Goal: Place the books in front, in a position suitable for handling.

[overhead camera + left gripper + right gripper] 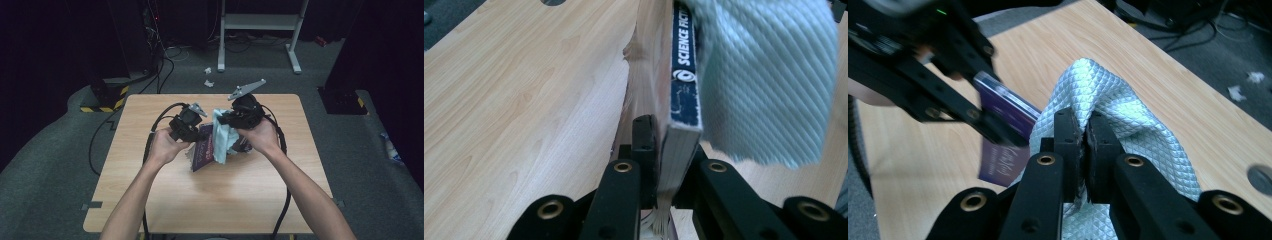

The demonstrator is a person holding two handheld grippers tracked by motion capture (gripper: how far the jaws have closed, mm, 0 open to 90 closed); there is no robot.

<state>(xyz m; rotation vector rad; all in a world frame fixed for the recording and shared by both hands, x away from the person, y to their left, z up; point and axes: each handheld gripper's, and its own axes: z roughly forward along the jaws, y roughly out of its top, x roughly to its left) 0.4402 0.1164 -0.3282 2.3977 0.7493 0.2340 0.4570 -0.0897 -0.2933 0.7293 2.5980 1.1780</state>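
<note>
Wiping underway: left gripper (pixel 659 150) jaws clamp book (pixel 684 65), right gripper (pixel 1084 140) jaws pinch cloth (pixel 1128 115). Next, likely drag cloth along the cover above bench (pixel 210 200).

A light wooden table (pixel 150 200) is set in the middle of the frame on grey carpet (pixel 45 165). A white metal stand (pixel 260 30) is seen at the upper centre, with scraps of paper (pixel 208 76) on the floor before it. Black curtains (pixel 45 45) are hung at both sides, and yellow-and-black tape (pixel 107 102) is stuck at the upper left.
</note>
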